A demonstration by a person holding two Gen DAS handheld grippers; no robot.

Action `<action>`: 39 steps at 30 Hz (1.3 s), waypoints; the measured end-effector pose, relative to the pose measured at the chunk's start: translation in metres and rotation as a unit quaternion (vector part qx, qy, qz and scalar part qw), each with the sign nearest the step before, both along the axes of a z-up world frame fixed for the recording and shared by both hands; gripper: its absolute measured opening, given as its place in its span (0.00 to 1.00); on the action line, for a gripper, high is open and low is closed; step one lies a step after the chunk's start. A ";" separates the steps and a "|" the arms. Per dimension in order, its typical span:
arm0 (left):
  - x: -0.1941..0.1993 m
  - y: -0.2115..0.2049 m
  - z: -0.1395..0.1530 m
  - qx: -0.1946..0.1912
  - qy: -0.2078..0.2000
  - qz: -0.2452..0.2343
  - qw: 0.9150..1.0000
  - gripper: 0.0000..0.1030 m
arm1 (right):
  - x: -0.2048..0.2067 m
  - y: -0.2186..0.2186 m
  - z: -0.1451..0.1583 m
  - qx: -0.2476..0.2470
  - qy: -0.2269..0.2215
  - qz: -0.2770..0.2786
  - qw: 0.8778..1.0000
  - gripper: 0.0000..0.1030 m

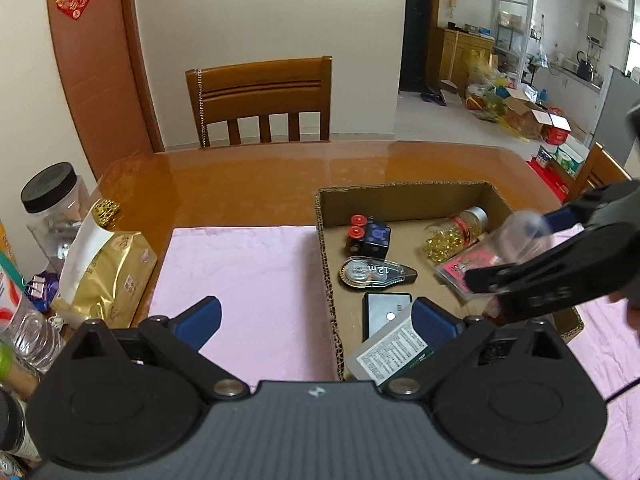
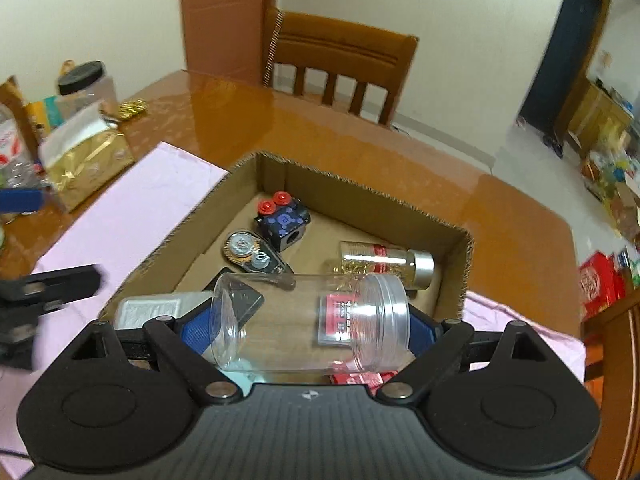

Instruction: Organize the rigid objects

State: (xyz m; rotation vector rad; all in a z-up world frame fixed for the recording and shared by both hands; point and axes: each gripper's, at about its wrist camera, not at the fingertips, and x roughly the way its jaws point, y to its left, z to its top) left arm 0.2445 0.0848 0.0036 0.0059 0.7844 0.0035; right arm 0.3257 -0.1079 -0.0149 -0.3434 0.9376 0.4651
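Glossy wooden table spread with pink cloth; corrugated cardboard box set on it. Clear plastic jar, cylindrical, threaded rim, grasped crosswise by right gripper above box. Inside box at 12 o'clock: capsule bottle, tape dispenser, black cube. Left gripper released, nothing between jaws, straddling box wall; gold foil bag at 9 o'clock

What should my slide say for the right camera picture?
Right gripper carries a clear jar over the cardboard box.

Clear jar sideways above cardboard box
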 end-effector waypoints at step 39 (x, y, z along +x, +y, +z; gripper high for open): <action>-0.029 -0.058 0.042 0.034 0.079 0.020 0.996 0.98 | -0.094 -0.064 0.049 0.017 0.041 -0.218 0.975 1.00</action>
